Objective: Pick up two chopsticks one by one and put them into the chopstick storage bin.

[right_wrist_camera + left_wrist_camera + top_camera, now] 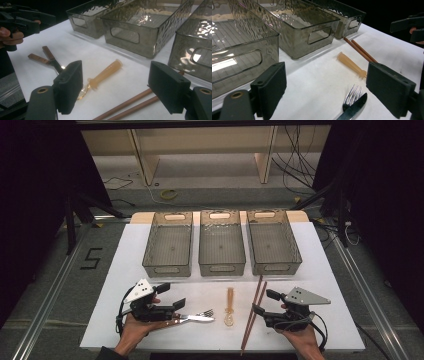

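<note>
On the white table (pixel 150 330), fork (pixel 352 96) lies between open left gripper (pixel 325 92) jaws.

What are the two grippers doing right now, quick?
Left gripper: open, holding nothing, above the fork and knife.
Right gripper: open, holding nothing, near the chopsticks.

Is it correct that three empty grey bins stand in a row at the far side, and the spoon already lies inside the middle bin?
Not quite. The three grey bins are empty, and the spoon lies on the white table in front of them, between the fork and the chopsticks. The high view shows it.
</note>
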`<act>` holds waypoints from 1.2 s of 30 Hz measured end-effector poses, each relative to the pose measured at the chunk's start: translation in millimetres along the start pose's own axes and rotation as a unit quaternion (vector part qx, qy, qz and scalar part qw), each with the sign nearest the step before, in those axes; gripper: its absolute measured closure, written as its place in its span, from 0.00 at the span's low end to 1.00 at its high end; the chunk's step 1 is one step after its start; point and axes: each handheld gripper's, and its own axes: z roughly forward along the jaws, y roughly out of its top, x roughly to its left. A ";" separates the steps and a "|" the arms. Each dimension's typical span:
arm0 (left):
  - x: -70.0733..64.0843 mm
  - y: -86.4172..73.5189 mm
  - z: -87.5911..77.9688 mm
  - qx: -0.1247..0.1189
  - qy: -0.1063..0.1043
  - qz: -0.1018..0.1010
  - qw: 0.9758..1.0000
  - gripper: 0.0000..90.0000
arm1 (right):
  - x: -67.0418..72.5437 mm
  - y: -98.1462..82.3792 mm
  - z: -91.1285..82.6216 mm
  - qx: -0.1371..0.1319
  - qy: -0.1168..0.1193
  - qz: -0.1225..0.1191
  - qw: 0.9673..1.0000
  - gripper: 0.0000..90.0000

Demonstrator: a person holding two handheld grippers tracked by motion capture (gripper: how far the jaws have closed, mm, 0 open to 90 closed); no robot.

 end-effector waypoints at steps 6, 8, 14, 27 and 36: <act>-0.2 -0.1 0.2 0.000 0.000 0.000 1.000 0.18 | -1.0 1.0 0.9 0.017 -0.013 0.001 1.000 0.33; -0.1 -0.1 0.2 0.000 0.000 0.000 1.000 0.18 | -1.2 1.4 0.9 0.018 -0.017 0.001 1.000 0.33; 0.1 -0.1 0.2 0.000 0.000 0.000 1.000 0.18 | -3.8 8.7 2.1 0.055 -0.037 -0.012 0.998 0.34; 0.7 -0.4 0.3 -0.001 0.001 -0.005 1.000 0.18 | -20.5 44.8 16.6 0.218 0.024 -0.146 0.965 0.39; 0.8 -0.4 0.5 -0.002 0.001 -0.006 1.000 0.18 | -21.9 56.3 35.5 0.270 0.082 -0.246 0.927 0.42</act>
